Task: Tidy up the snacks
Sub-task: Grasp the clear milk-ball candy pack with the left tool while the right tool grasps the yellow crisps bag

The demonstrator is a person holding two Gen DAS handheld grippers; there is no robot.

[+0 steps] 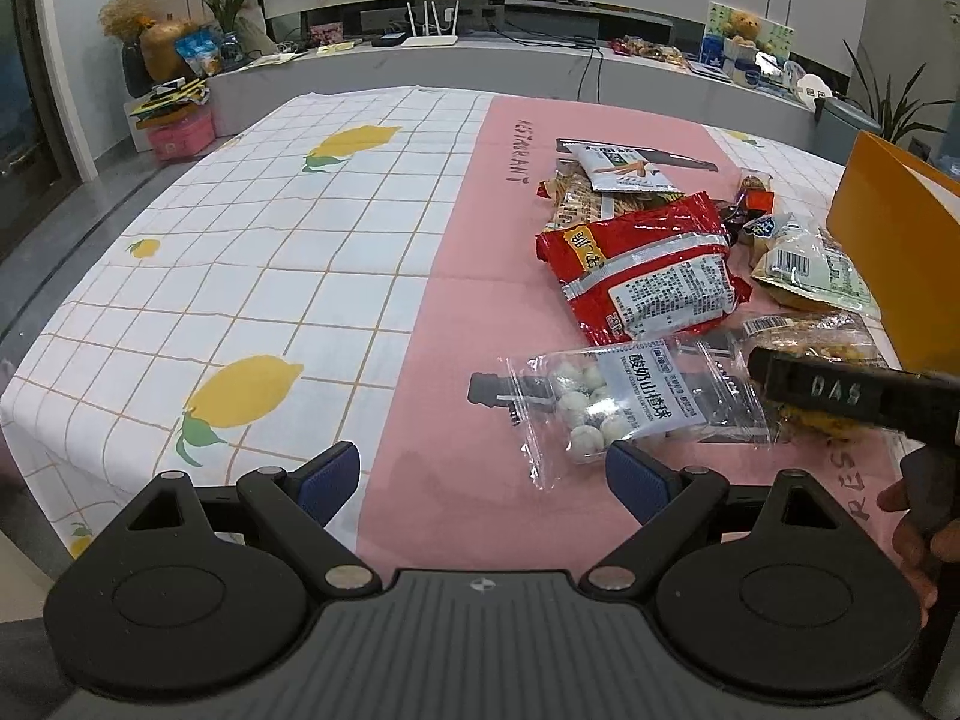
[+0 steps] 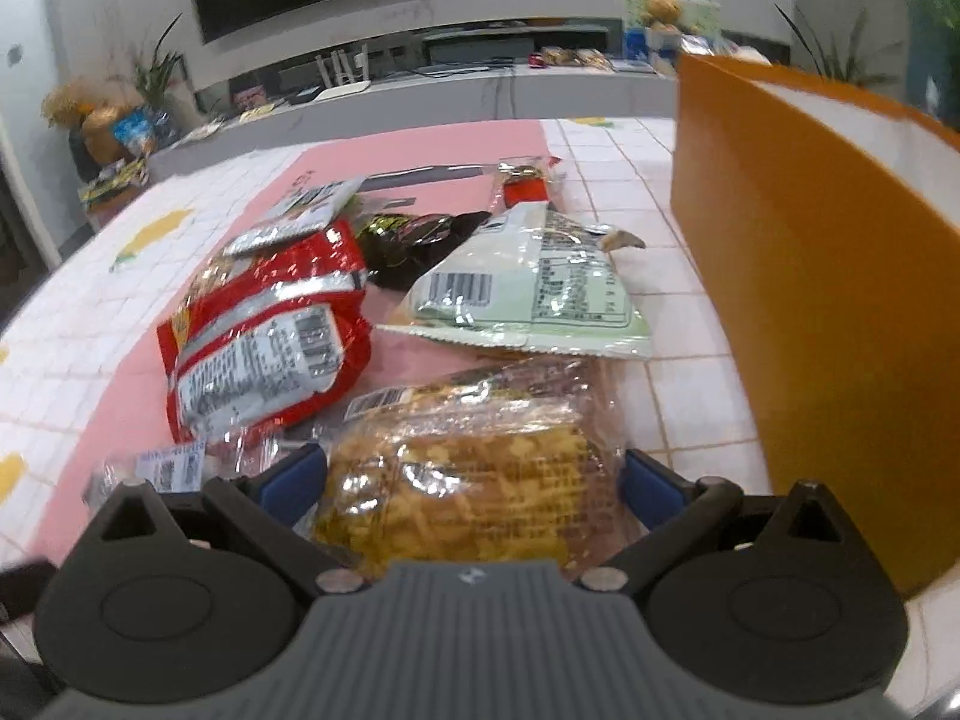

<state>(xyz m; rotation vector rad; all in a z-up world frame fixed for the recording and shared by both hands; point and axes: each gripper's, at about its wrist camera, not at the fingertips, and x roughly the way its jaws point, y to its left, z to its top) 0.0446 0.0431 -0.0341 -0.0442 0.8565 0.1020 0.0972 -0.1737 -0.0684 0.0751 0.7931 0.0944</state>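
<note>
Crinkly clear plastic wraps the yellow snack pack [image 2: 474,480], which sits between the spread blue pads of the right gripper [image 2: 474,480], low over the tablecloth [image 2: 690,396]. The jaws are wide apart and whether the pads already touch the wrapper cannot be told; no clenching is seen. Contents look like a brittle block of fried noodle or crisp pieces, so it is judged light, fairly stiff in the middle and easily crushed; the film is glossy and likely slippery. A hold across the block's sides, not the loose sealed ends, is judged best, with gentle squeeze.

The orange box [image 2: 810,300] stands just right of the pack, open top seen, and is presumed the destination.

The left gripper [image 1: 483,474] is released, pads apart, hovering over the pink strip with nothing between them. Just ahead of it lies the clear bag of white balls [image 1: 606,402], soft, loose-filled, likely to sag if pinched by a corner. Behind are the red packet [image 1: 648,270] and the pale green packet [image 2: 528,294], both flat, light, foil-slick.
</note>
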